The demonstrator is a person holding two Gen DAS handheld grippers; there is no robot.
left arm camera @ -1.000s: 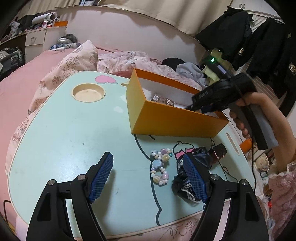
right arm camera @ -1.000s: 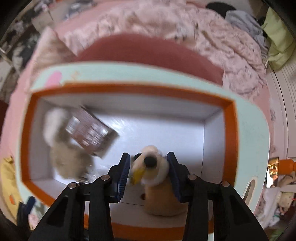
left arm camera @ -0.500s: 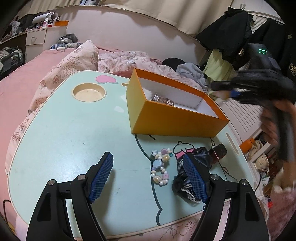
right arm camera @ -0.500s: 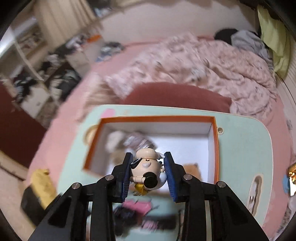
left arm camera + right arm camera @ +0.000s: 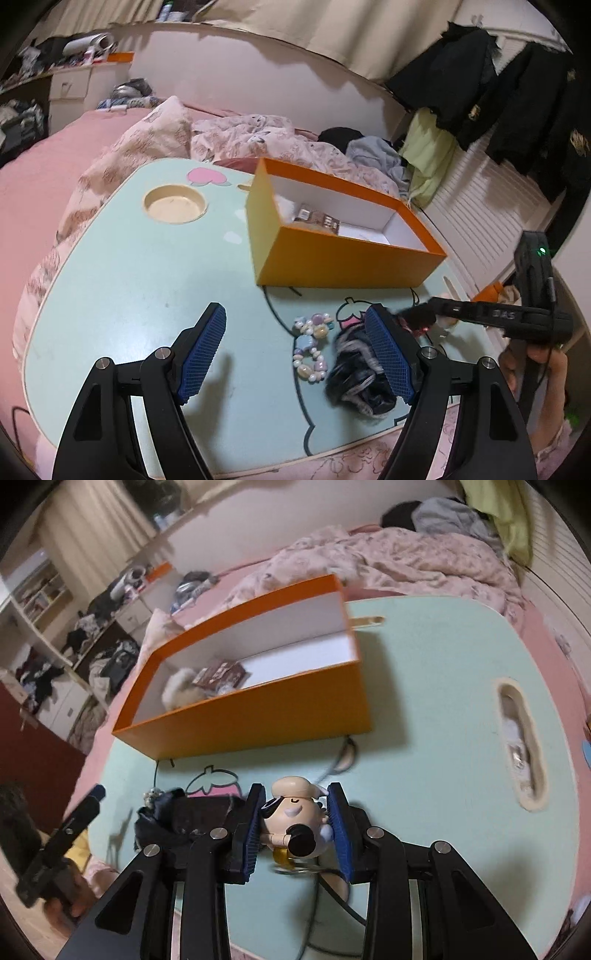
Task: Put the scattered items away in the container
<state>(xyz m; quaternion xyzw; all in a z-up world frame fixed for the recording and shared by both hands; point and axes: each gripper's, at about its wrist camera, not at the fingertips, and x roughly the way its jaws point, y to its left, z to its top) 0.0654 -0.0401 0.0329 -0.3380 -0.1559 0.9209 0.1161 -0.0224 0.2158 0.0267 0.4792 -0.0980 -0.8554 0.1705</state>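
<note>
An orange box (image 5: 343,258) with a white inside stands on the pale green table (image 5: 129,280); it also shows in the right wrist view (image 5: 258,716), holding a fluffy white item (image 5: 181,692) and a brown packet (image 5: 221,674). My left gripper (image 5: 295,354) is open above the table, near a pastel bead bracelet (image 5: 310,347) and a dark crumpled cloth (image 5: 358,380). My right gripper (image 5: 295,827) is shut on a small cartoon dog figure (image 5: 295,812), low over the table in front of the box, beside the dark cloth (image 5: 177,819).
A round cup recess (image 5: 173,205) sits at the table's far left, and a long slot (image 5: 521,746) near its right edge. A pink bed with rumpled blankets (image 5: 258,136) surrounds the table. Dark clothes (image 5: 480,81) hang at the right.
My right gripper has come out of the box with the dog figure still held and dropped low to the table in front of it. My left gripper has stayed put.
</note>
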